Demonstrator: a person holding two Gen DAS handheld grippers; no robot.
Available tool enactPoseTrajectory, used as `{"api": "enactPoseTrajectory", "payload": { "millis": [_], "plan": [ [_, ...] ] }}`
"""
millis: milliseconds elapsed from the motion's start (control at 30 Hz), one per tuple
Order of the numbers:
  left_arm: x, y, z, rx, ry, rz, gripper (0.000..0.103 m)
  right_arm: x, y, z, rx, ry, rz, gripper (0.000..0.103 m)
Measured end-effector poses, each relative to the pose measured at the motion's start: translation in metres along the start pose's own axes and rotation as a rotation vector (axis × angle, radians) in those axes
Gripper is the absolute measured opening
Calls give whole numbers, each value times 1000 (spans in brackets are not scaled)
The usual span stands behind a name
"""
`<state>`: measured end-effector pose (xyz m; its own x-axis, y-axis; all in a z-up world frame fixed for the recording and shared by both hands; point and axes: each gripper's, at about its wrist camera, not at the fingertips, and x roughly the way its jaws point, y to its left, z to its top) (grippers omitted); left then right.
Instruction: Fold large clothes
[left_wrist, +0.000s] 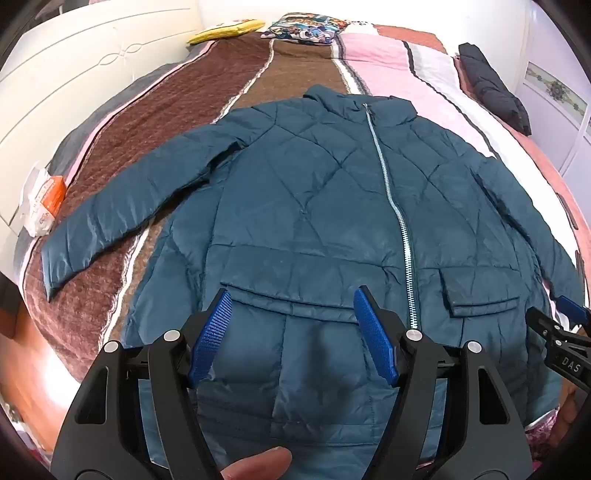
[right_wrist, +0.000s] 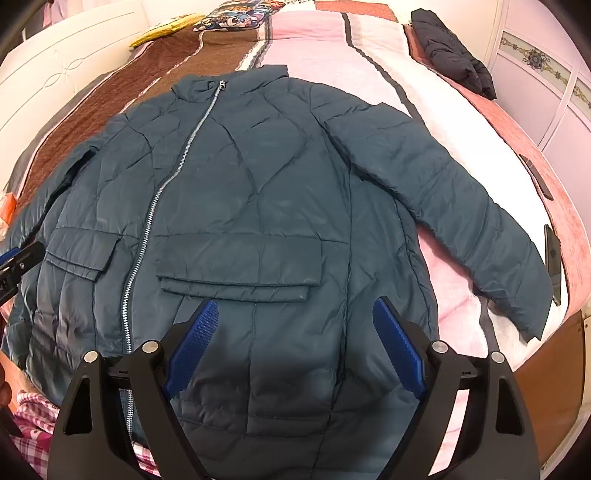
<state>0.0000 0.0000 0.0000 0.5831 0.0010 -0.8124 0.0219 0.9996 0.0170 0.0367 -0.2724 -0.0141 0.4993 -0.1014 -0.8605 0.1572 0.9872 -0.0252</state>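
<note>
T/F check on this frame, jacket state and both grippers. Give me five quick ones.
1. The teal quilted jacket lies front up, spread flat on the bed. True.
2. Its zipper is undone. False: it is closed up to the collar.
3. Both sleeves are folded across the chest. False: the sleeve on the left in the left wrist view and the other sleeve both lie stretched out to the sides.
4. The left gripper and right gripper have open jaws with nothing clamped. True.
5. A folded dark garment lies on the far right of the bed. True.
</note>
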Motion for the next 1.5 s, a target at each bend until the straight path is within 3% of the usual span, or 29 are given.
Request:
{"api": "enactPoseTrajectory", "payload": {
  "millis": [1500],
  "plan": [
    [0,0,0,-4,6,-6,69,4,-2,-1,8,15,-2,84]
  ]
}}
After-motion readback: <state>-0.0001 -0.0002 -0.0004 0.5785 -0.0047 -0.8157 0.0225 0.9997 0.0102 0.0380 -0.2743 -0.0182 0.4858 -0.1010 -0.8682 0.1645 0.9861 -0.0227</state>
